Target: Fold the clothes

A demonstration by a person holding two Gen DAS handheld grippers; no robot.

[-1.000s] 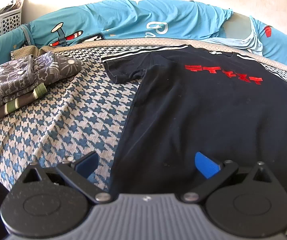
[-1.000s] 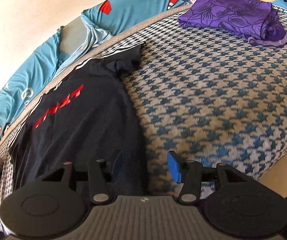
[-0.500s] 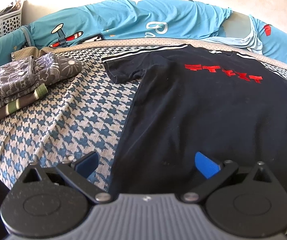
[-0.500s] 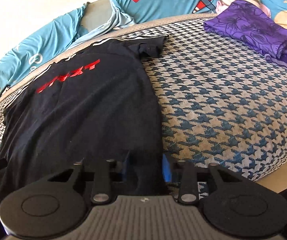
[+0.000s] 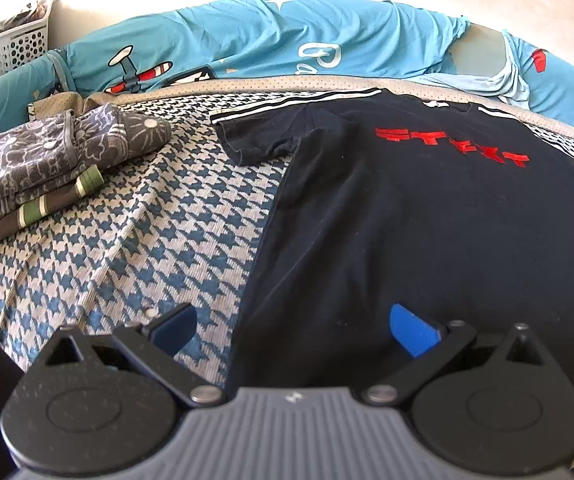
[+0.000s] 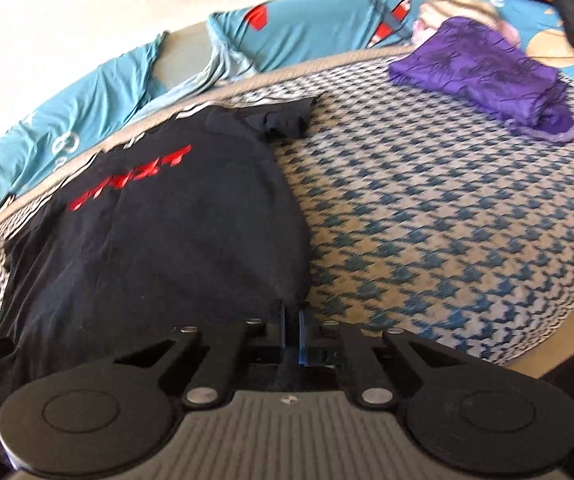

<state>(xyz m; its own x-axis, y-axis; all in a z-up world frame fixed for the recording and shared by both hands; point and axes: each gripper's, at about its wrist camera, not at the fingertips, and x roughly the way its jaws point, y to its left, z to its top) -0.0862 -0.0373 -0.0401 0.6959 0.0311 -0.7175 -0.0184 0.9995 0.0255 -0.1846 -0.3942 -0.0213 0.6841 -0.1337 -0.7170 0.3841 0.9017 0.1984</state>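
Note:
A black T-shirt [image 5: 427, 220] with red lettering lies flat, front up, on the houndstooth bed cover [image 5: 127, 248]. My left gripper [image 5: 293, 330] is open just above the shirt's lower left edge. Its left pad is over the cover and its right pad over the shirt, with nothing gripped. In the right wrist view the same T-shirt [image 6: 159, 232] fills the left half. My right gripper [image 6: 291, 324] has its jaws closing to a tight pinch on the shirt's lower right corner, with dark fabric between the blue pads.
A stack of folded grey-patterned and striped clothes [image 5: 47, 160] sits at the left, with a white laundry basket [image 5: 3, 56] behind it. A purple garment [image 6: 487, 76] lies at the far right. Blue cartoon bedding [image 5: 287, 36] lines the wall. The bed edge [image 6: 559, 320] drops off at the right.
My right gripper swung left and rolled level, then its jaws closed from wide open onto the shirt's lower right corner. The left gripper stayed still and open.

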